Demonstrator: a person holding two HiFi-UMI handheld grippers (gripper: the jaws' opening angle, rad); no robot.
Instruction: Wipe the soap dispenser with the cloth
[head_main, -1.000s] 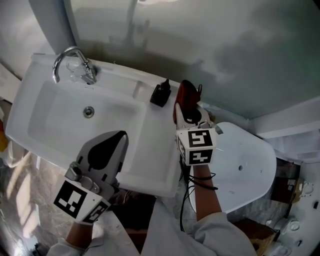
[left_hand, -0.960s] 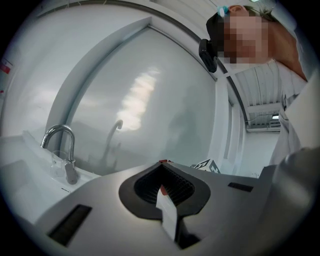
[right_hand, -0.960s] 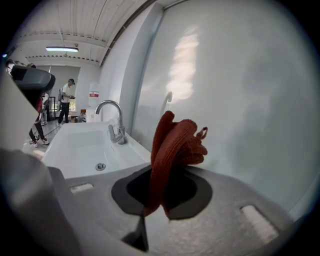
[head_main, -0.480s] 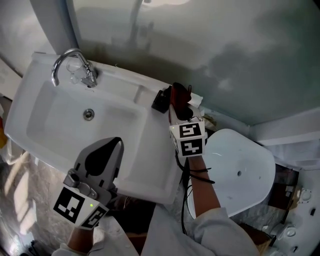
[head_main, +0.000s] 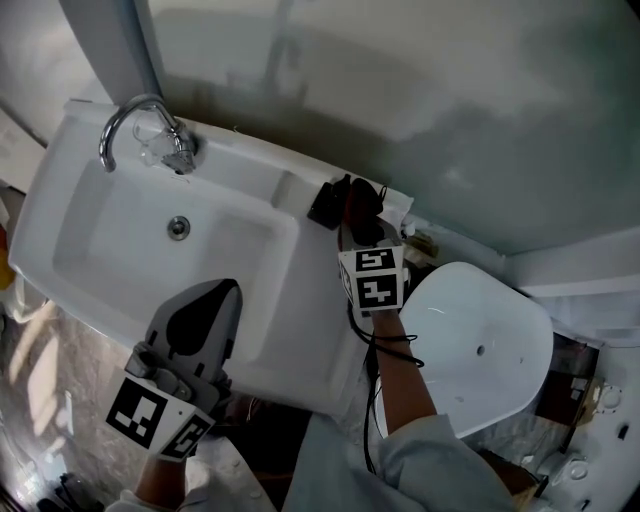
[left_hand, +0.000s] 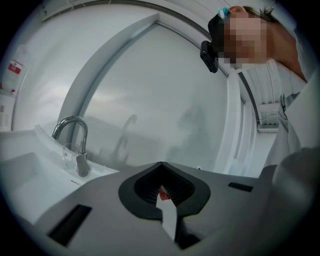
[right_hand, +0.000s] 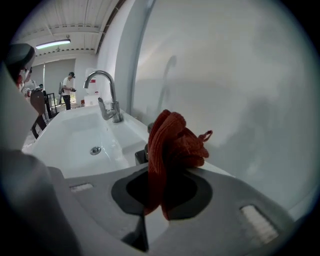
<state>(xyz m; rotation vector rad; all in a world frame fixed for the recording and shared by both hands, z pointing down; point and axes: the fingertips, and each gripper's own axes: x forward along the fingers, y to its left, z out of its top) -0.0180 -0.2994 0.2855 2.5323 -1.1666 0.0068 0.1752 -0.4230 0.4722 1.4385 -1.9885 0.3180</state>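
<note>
The right gripper (head_main: 362, 238) has its jaws clamped on a bunched rust-red knitted cloth (right_hand: 172, 142), which sticks out past the tips. The small black soap dispenser (head_main: 324, 202) stands on the back ledge of the white ceramic sink (head_main: 90, 215), close to the wall. In the head view it lies just at 9 o'clock of the cloth, near enough that I cannot tell whether they touch. In the right gripper view only a dark corner of the dispenser (right_hand: 141, 156) peeks out at 8 o'clock of the cloth, so it sits left of the jaws' line rather than straight ahead. It is seen nearly from above, so its upright axis gives little to read. The left gripper (head_main: 215, 300) hangs over the sink's front edge at 7 o'clock of the dispenser, well apart, jaws together on nothing. The right hand is clearly the nearer, and the wipe probably calls for a short sideways shift toward 9 o'clock.
</note>
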